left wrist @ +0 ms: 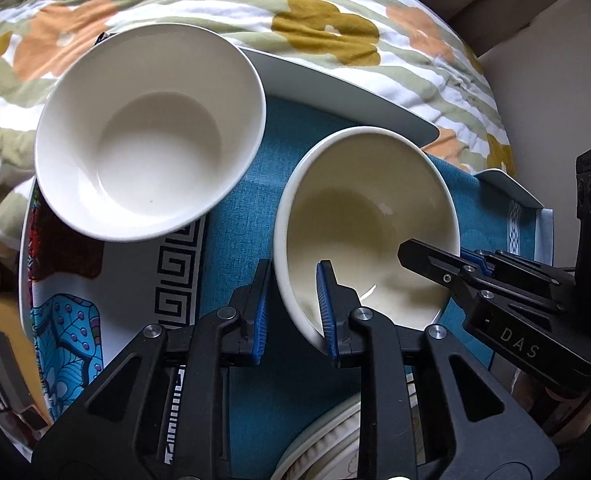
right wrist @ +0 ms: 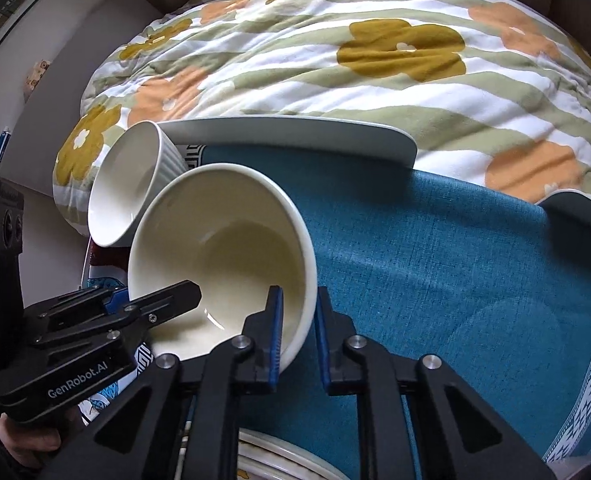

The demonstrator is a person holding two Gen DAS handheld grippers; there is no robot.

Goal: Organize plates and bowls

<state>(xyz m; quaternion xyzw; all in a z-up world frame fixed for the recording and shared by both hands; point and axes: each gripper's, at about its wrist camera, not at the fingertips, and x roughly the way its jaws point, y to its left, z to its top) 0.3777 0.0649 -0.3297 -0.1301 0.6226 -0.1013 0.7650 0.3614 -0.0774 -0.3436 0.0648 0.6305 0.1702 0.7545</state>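
A cream bowl (left wrist: 367, 216) is held tilted above a teal cloth (left wrist: 255, 200). My left gripper (left wrist: 293, 304) straddles its near left rim, one blue pad inside, one outside. My right gripper (right wrist: 298, 332) straddles the opposite rim of the same bowl (right wrist: 223, 248) in the right wrist view. The right gripper also shows in the left wrist view (left wrist: 415, 254), and the left gripper in the right wrist view (right wrist: 183, 294). A second white bowl (left wrist: 147, 132), ribbed outside, stands to the left on a patterned plate (left wrist: 71, 304); it also shows in the right wrist view (right wrist: 131, 188).
A grey-white tray (right wrist: 295, 132) lies behind the bowls on a flowered quilt (right wrist: 335, 60). A ribbed plate rim (left wrist: 319, 448) shows under my left gripper, and under my right one (right wrist: 279, 464). Another pale tray edge (left wrist: 511, 188) lies at the right.
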